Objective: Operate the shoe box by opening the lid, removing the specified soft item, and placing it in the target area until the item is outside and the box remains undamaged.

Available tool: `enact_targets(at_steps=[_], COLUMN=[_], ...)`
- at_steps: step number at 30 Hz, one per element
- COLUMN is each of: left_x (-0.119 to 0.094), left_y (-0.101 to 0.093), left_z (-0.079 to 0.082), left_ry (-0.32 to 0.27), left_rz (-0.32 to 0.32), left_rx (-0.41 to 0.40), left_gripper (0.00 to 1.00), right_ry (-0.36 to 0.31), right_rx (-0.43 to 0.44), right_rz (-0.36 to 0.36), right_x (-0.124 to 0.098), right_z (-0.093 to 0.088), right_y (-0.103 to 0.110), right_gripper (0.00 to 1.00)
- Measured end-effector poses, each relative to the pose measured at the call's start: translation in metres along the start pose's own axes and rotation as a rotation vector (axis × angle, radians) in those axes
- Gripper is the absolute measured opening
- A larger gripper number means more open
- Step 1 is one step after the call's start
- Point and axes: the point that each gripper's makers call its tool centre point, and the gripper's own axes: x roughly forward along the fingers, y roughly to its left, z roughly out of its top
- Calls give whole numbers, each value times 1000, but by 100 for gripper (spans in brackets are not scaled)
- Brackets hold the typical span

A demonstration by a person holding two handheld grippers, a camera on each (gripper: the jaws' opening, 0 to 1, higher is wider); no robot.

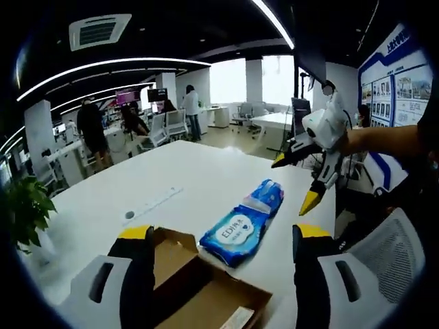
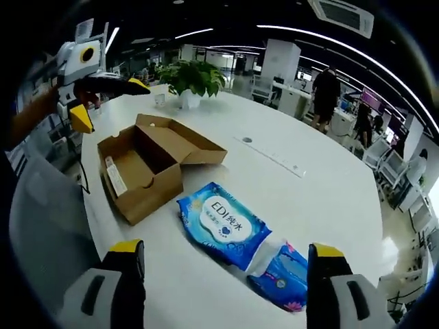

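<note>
Right gripper view is showing a blue soft pack (image 2: 221,229) lying flat on the white table (image 2: 329,199), its white label reading "EDI" with Chinese characters beside it that look like "纯水". The wrapper is glossy plastic film, pillow-shaped, and a second, darker blue pack (image 2: 282,269) with a crinkled end is touching its far end. Just beside them the shoe box (image 2: 147,168) is sitting open, plain brown corrugated cardboard, its lid flap (image 2: 185,140) folded back and lying toward the table's middle; a white sticker strip is running along the inside wall, its print too small to read. The right gripper (image 2: 226,274) is hovering above the packs with its black, yellow-tipped jaws spread wide and gripping nothing. The left gripper (image 2: 103,96) is hanging over the box's far side, white-bodied, jaws parted and empty. A potted green plant (image 2: 192,79) is standing beyond the box.

Left gripper view is looking over the box (image 1: 199,288) at the same labelled pack (image 1: 236,233), with the left gripper (image 1: 223,253) wide apart and holding nothing, and the right gripper (image 1: 302,181) in the air past the packs, jaws apart. A wall board (image 1: 398,86) is carrying blue Chinese writing I cannot read.
</note>
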Motion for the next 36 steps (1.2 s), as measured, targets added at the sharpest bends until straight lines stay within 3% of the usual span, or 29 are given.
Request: enact_targets(at_steps=[5,14,26,30,36], left_x=[-26,-67,-107,-121,-142], left_y=[7,20,23,20,20], left_z=[-9,-34,-61,-67,-77], left_ry=[-15,-7,18,-14,-53], left_rz=[32,96,145,148,187], left_rx=[-42,-73,-53,-83,-120], left_gripper=[100,100,100,100,100], right_ry=[-18,-27,-57,-66,-78], right_rx=[-21,-59,-166,-190,-234], right_rz=[23,81,189,228,277], right_x=[3,14,32,39,49], right_z=[11,24,43,50,59], right_y=[11,34,65,76,92], right_gripper=[98,98,94,88,88])
